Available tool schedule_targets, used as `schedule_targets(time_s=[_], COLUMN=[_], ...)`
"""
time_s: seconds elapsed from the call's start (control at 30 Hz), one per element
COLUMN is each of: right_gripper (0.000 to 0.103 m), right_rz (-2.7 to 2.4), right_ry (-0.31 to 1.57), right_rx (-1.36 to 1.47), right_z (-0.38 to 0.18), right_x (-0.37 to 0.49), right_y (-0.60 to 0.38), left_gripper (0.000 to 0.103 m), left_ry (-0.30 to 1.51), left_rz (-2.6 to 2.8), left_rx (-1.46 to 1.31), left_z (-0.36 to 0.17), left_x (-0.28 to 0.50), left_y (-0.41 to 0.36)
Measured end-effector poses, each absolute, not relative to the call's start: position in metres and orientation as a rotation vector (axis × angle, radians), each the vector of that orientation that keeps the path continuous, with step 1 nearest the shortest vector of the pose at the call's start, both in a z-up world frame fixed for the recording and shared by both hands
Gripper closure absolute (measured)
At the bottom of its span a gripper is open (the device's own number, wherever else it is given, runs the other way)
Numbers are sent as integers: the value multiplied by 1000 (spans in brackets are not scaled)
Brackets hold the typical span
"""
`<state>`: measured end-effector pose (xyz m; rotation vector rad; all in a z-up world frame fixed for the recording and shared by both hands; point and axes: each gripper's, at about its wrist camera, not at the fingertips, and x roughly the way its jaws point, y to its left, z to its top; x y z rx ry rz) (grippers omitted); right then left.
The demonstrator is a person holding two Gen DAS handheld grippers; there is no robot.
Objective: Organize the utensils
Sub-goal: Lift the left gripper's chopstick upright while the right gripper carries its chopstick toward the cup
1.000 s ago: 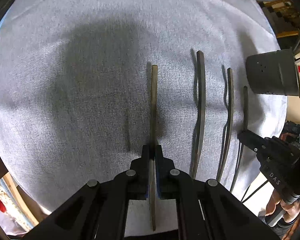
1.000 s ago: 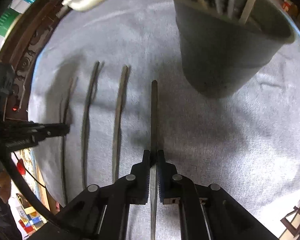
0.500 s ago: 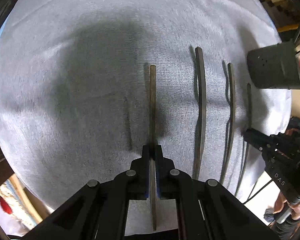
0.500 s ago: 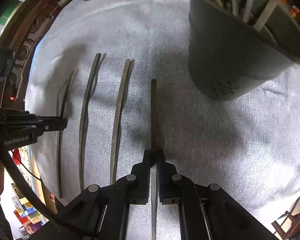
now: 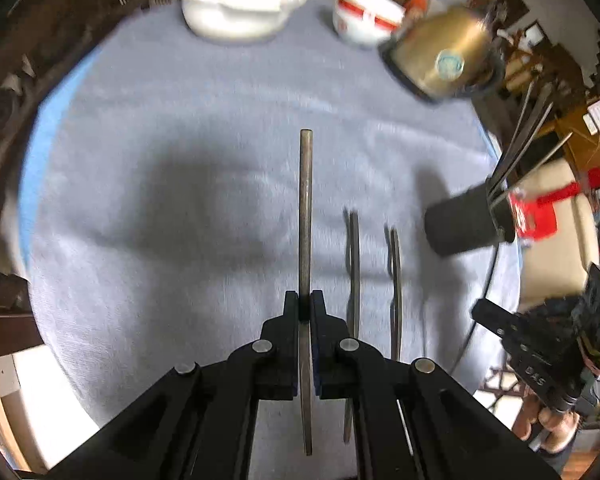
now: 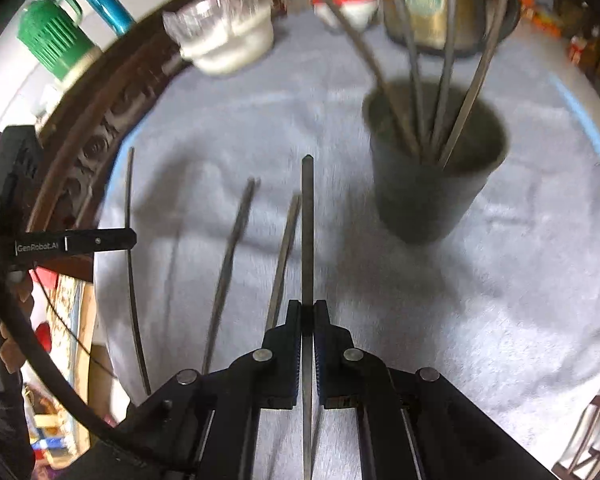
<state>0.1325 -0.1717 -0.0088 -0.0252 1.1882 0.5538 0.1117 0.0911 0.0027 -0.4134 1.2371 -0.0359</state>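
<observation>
Grey cloth (image 5: 180,120); claws (image 5: 305,306) clamping chopsticks (image 5: 305,208).

Both tools are matte black: the left gripper (image 5: 305,307) and right gripper (image 6: 308,312) have blue-lined jaws, silver pivot screws, white "GenRobot.AI" and "DAS" lettering, and a black cable (image 6: 32,364).

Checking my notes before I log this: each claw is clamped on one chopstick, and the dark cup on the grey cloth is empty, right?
Not quite. The cup already holds several sticks, as the right wrist view shows. The rest stands: the left claw and right claw each clamp one chopstick, and the cup stands on the grey cloth.
</observation>
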Motion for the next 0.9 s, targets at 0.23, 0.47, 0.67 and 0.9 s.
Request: schedule_targets(time_s=[0.23,0.47,0.67,0.9], right_gripper=[97,97,97,96], right_rz=[436,297,242,234], right_ry=[934,694,646,609], right_rx=[81,164,180,153], right_z=[25,46,37,39], right_x=[122,101,88,73], right_y=[-207,-249,-263,-264], left_gripper=[98,98,97,97], left_ry=[981,854,827,823], left_rz=[92,157,176,179], left_rx=[-368,-365,-352,-353], left_z=[30,28,25,23], left_x=[86,62,47,34], left_y=[88,84,81,83])
